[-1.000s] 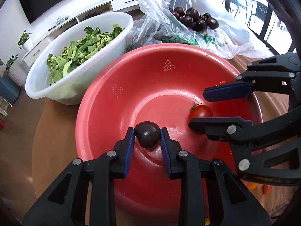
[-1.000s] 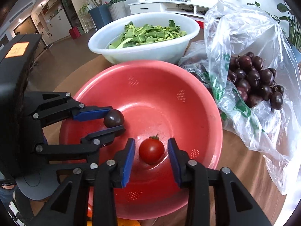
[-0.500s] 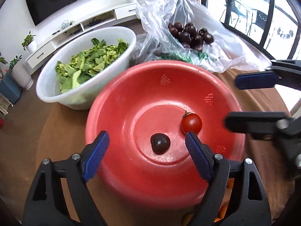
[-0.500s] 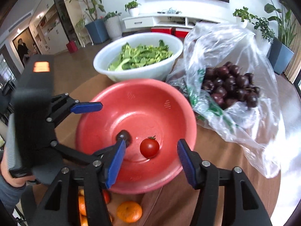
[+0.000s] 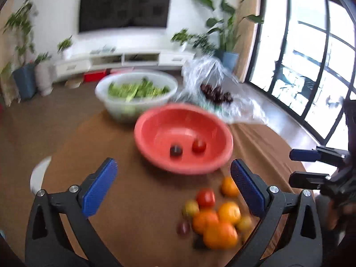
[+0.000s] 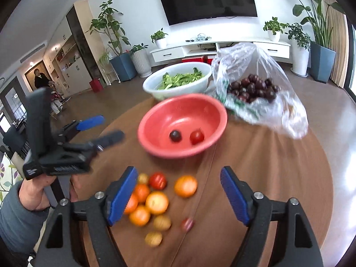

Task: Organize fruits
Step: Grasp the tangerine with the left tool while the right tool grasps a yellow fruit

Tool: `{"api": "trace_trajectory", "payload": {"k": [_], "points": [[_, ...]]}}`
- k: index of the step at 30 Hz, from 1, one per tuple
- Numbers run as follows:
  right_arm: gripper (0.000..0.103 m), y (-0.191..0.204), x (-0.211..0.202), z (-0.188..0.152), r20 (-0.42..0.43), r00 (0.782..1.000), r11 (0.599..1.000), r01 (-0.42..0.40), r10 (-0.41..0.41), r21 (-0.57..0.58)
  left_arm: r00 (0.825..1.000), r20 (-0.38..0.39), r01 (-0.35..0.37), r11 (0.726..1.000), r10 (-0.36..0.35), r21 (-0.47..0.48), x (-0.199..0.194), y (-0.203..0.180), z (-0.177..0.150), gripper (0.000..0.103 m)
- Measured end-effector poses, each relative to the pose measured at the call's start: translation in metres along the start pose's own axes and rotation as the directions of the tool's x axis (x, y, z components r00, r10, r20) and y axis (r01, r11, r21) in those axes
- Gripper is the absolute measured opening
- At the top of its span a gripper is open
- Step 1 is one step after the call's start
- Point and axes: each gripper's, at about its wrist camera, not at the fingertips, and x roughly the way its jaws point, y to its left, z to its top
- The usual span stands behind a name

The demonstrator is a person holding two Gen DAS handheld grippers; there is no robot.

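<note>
A red bowl (image 5: 155,131) (image 6: 160,120) on the brown table holds a dark plum (image 5: 176,150) (image 6: 175,136) and a red tomato (image 5: 198,146) (image 6: 197,136). Nearer me lies a loose pile of oranges (image 5: 219,233) (image 6: 156,202), tomatoes (image 5: 205,197) (image 6: 158,180) and small yellow fruits (image 6: 162,222). My left gripper (image 5: 172,188) is open and empty, well back from the bowl, above the table. My right gripper (image 6: 178,197) is open and empty above the fruit pile. Each gripper shows in the other's view (image 6: 100,128) (image 5: 308,166).
A white bowl of green leaves (image 5: 135,91) (image 6: 178,80) stands behind the red bowl. A clear plastic bag of dark plums (image 5: 217,93) (image 6: 253,89) lies at the back right. The round table edge (image 6: 320,155) curves on the right.
Both grippers opened and let go of the plum and tomato, which now lie in the red bowl. Both grippers pulled back and up, bringing the fruit pile into view.
</note>
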Motion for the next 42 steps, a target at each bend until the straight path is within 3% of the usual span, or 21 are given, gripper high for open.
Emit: {"api": "trace_trajectory", "payload": {"k": [2,4,8,16,23,29,33,42], "points": [[0.079,0.005,-0.005,-0.02,0.004,1.0,1.0,0.01,-0.01,0.01,0.997,-0.066,-0.036,0.999,0.033,-0.034,-0.008,-0.005,-0.019,0.103],[0.079,0.008,-0.005,-0.036,-0.003,1.0,0.999,0.007,-0.007,0.032,0.997,-0.073,0.008,0.998,-0.013,-0.06,-0.017,-0.012,-0.039,0.103],[0.079,0.009,-0.002,-0.065,-0.038,0.999,0.997,0.003,0.0,0.08,0.987,-0.159,0.021,1.0,-0.019,0.011,-0.008,-0.037,-0.06,0.103],[0.078,0.008,0.002,-0.079,-0.063,0.998,0.995,0.015,-0.009,0.094,0.976,-0.205,0.075,0.997,-0.069,0.022,0.009,-0.049,-0.067,0.102],[0.078,0.006,0.004,-0.08,-0.06,0.998,0.995,0.02,-0.014,0.1,0.966,-0.239,0.106,0.994,-0.1,0.011,0.025,-0.049,-0.069,0.063],[0.077,0.0,0.009,-0.081,-0.074,0.997,0.993,0.034,-0.026,0.111,0.96,-0.257,0.121,0.993,-0.112,0.016,0.034,-0.051,-0.071,0.041],[0.071,0.0,0.015,-0.084,-0.108,0.994,0.993,0.032,-0.019,0.114,0.959,-0.257,0.124,0.992,-0.119,0.006,0.036,-0.049,-0.072,0.037],[0.07,0.015,0.031,-0.087,-0.148,0.989,0.998,0.025,-0.016,0.062,0.964,-0.237,0.121,0.993,-0.121,-0.011,0.029,-0.044,-0.074,0.037]]}}
